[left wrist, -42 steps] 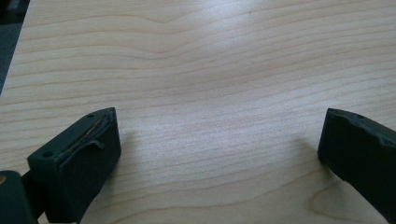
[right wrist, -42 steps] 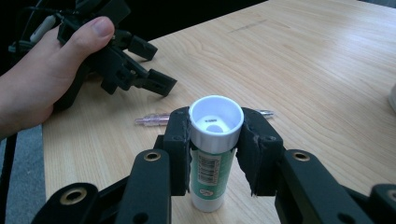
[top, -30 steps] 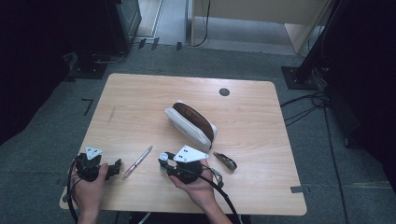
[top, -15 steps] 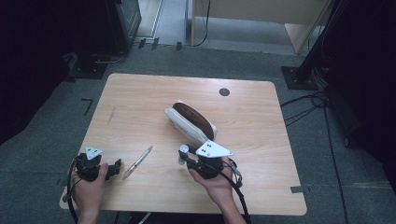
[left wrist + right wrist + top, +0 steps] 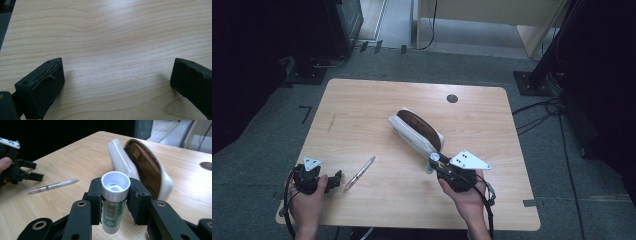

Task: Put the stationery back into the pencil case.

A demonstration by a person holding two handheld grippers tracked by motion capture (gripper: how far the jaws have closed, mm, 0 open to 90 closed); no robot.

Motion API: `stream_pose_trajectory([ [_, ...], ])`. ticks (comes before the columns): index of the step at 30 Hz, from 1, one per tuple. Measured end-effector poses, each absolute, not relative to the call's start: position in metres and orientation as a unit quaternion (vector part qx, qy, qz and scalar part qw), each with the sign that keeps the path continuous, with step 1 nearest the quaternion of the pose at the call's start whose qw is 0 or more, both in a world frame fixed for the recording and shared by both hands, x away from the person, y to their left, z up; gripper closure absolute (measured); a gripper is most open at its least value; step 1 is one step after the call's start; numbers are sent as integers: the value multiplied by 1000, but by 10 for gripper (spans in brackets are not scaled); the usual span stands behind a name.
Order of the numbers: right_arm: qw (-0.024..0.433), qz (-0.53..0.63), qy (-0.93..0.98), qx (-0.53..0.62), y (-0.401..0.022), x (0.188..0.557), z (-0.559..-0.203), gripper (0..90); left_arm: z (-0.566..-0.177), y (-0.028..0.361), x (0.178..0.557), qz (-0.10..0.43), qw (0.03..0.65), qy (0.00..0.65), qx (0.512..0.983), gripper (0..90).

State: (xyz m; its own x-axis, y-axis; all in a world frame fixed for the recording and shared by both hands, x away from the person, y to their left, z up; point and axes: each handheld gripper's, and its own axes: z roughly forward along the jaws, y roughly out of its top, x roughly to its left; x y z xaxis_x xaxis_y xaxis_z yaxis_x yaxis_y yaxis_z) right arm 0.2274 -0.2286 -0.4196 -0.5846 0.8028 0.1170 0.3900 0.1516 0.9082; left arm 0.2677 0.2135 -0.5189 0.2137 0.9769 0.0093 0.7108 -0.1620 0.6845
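A white pencil case [image 5: 416,131] with a brown inside lies open in the middle of the wooden table [image 5: 362,110]. My right gripper [image 5: 437,168] is shut on a glue stick [image 5: 432,159] just off the case's near end. In the right gripper view the glue stick [image 5: 114,202], with a white cap and a green label, stands upright between the jaws, and the pencil case [image 5: 140,162] is right behind it. A white pen [image 5: 359,173] lies on the table at the lower left. Beside the pen, my left gripper [image 5: 336,177] rests open, and the left gripper [image 5: 117,77] has bare wood between its jaws.
A dark round cable hole [image 5: 452,98] sits near the table's far edge. The table's front edge runs just below both hands. Dark equipment and stands surround the table on the grey floor. The right gripper view takes in the pen [image 5: 53,185] and the left gripper [image 5: 32,171] at far left.
My right gripper has moved to the right with the glue stick, ending at the near end of the pencil case. The left gripper and the pen have stayed put.
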Motion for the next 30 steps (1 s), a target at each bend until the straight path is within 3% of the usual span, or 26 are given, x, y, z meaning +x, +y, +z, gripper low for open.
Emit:
stream_pose_trajectory([
  [12,227,500,717,429,-254,229,-409,659,-519,213,268,234,284,582,725,0],
  [30,245,500,712,427,-257,249,-393,659,-519,213,268,234,284,581,726,0],
])
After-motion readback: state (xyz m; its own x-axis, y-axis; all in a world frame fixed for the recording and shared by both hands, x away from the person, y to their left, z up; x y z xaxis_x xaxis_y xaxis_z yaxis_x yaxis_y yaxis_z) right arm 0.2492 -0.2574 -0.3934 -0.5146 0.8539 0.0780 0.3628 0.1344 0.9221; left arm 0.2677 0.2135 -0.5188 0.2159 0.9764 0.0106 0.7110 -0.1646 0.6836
